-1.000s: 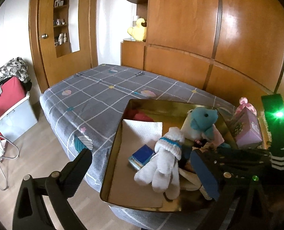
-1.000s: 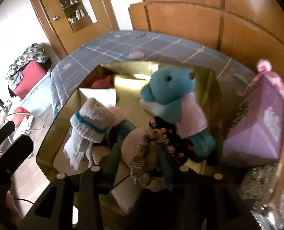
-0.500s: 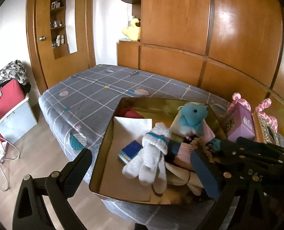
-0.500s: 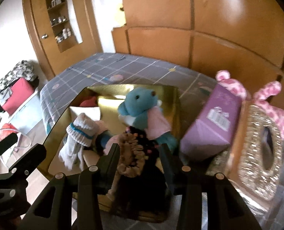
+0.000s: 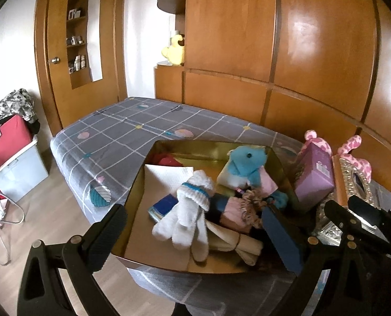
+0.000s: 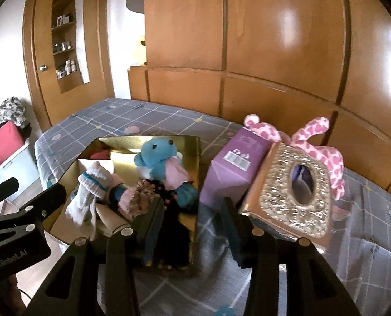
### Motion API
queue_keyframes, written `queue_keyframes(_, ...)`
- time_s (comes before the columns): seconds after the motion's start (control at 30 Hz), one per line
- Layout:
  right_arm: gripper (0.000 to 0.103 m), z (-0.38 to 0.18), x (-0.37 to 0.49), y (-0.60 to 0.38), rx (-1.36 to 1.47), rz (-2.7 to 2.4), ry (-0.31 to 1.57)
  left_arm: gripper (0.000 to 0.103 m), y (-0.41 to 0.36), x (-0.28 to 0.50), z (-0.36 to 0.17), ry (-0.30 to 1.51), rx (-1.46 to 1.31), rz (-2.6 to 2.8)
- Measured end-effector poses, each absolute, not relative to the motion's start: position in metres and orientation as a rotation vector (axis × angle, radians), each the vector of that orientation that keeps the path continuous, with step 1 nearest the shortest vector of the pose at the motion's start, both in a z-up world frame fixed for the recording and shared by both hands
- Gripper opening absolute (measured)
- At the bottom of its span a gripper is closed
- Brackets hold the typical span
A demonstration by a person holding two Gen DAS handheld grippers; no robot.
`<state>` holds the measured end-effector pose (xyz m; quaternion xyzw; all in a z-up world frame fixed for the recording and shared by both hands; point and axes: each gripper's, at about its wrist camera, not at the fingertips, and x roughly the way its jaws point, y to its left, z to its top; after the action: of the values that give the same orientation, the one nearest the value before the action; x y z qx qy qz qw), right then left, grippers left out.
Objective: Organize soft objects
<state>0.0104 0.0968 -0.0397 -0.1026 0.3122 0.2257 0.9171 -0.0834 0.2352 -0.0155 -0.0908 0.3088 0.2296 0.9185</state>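
Observation:
An open gold box (image 5: 214,147) on the bed holds a blue plush bear (image 5: 248,160), white socks (image 5: 190,210), a brownish scrunchie (image 5: 250,205) and pink cloth. My left gripper (image 5: 195,237) hangs open and wide above the box's near edge, touching nothing. In the right wrist view the bear (image 6: 156,155), the socks (image 6: 90,192) and the scrunchie (image 6: 140,197) lie in the box (image 6: 148,142). My right gripper (image 6: 192,226) is open over the box's near right corner. A dark cloth sits by its left finger; bedsheet shows beside its right finger.
Right of the gold box stand a purple carton (image 6: 235,163) and a glittery tissue box (image 6: 293,189) with a pink spotted plush (image 6: 314,137) behind it. The grey checked bed (image 5: 132,131) meets wooden wall panels. A bin of clothes (image 5: 13,168) stands on the floor at left.
The right gripper has lifted and drawn back from the box; the scrunchie that was between its fingers now lies ahead of them. The left gripper has backed off a little.

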Motion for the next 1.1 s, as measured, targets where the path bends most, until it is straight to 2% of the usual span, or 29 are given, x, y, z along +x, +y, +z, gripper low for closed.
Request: queue_keyframes(1.1,0.045,-0.0354,0.0029,0.0966,-0.214,0.457,0.618,0.102,0.2306,-0.0876,-0.0106,0.624,-0.194,0.478)
